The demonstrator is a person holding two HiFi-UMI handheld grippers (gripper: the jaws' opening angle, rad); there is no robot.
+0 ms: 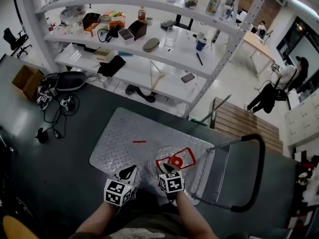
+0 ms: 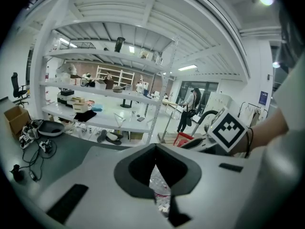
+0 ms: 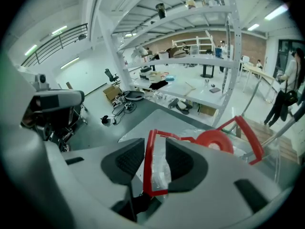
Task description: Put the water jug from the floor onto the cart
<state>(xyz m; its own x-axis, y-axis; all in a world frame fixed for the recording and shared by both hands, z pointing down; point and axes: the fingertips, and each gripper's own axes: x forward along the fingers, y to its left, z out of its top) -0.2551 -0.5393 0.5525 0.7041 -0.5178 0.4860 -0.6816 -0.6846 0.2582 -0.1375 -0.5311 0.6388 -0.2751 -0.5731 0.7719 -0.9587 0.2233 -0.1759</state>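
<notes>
Right gripper (image 3: 153,162) jaws stood apart around red handle (image 3: 148,168) of water jug (image 1: 168,164) on cart (image 1: 119,133). Left gripper (image 2: 160,175) pinched jug's clear wall.

The left forearm (image 1: 97,219) and right forearm (image 1: 195,218) reach forward and down side by side, a claw in each hand. The left gripper (image 1: 128,174) sits just to the left of the right gripper (image 1: 167,167), apart from it and tilted gently downward; its jaw tips meet (only a sliver of gap shows behind them). The right gripper pitches down more steeply, jaws spread. A red handle (image 3: 148,162) stands between its pads (image 3: 126,160), nearer the left pad and clear of the right.
</notes>
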